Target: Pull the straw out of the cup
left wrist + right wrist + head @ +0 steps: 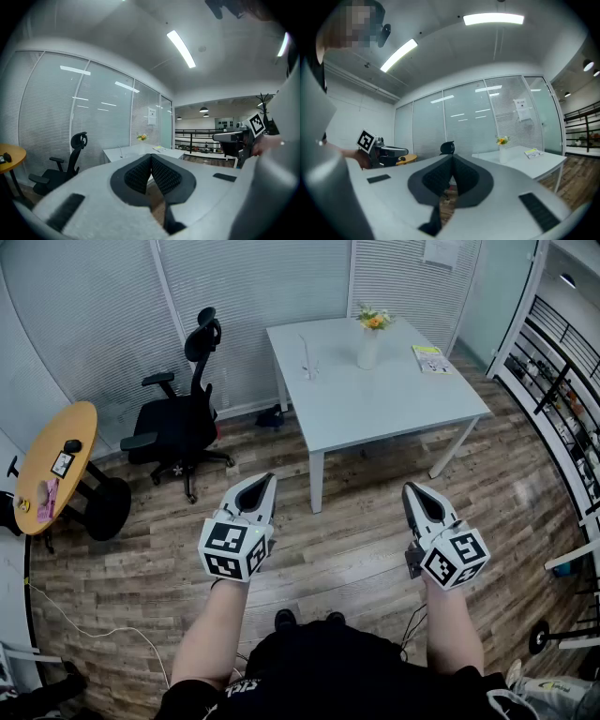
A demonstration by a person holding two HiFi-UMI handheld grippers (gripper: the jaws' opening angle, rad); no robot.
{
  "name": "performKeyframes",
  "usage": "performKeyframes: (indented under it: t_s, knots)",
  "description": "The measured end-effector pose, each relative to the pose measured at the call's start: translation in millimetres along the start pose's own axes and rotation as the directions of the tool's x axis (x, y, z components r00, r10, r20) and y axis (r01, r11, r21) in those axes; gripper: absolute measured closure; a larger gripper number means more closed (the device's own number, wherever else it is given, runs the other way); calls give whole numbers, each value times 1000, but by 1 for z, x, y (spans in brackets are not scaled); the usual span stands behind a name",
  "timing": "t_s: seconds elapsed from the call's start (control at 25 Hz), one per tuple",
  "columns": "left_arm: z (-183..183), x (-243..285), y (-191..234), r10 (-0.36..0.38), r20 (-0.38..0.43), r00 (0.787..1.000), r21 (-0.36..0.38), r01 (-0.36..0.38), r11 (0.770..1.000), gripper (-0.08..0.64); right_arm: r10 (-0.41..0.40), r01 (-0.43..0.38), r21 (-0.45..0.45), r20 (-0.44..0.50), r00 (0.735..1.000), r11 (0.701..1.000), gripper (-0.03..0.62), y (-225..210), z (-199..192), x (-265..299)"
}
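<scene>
At the far left, one round wooden table [66,432] is standing with a few small things on it, too small to name. Beside it, one black office chair [183,418] is sitting on the plank floor [356,540]. Further right, one white table [394,404] is carrying three things. One thin straw [305,351] is standing upright near its left edge, in a clear cup [307,371] that is hard to make out. One vase [368,345] of flowers is standing in the middle, and one yellow-green booklet [431,359] is lying toward the right.

Nearer the camera, the person is holding two grippers out level over the floor, well apart from the white table and from each other. The left gripper [270,480] is keeping its jaws pressed together with nothing between them, as the left gripper view [151,157] is showing. The right gripper [410,488] is likewise closed and empty [452,159].
</scene>
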State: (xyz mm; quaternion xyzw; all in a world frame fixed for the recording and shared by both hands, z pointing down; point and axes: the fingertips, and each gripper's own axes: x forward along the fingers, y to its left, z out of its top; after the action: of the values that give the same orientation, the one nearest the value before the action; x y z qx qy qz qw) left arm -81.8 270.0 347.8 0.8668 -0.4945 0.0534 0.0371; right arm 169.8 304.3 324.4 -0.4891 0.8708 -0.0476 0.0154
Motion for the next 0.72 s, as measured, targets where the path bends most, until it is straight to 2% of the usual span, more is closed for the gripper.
performKeyframes:
  t_s: [0.4, 0.6, 0.72]
  knots:
    - [-5, 10, -13, 5, -21, 1000, -2, -5, 1000, 551, 14, -14, 7, -1, 1000, 1000, 589, -13, -6, -13]
    - [-7, 13, -23, 20, -28, 999, -2, -20, 1000, 551, -74, 70, -113, -32, 997, 991, 589, -33, -10, -33]
    - [-8, 12, -38, 23, -27, 999, 6, -23, 1000, 551, -68, 65, -115, -25, 997, 991, 588, -40, -11, -45]
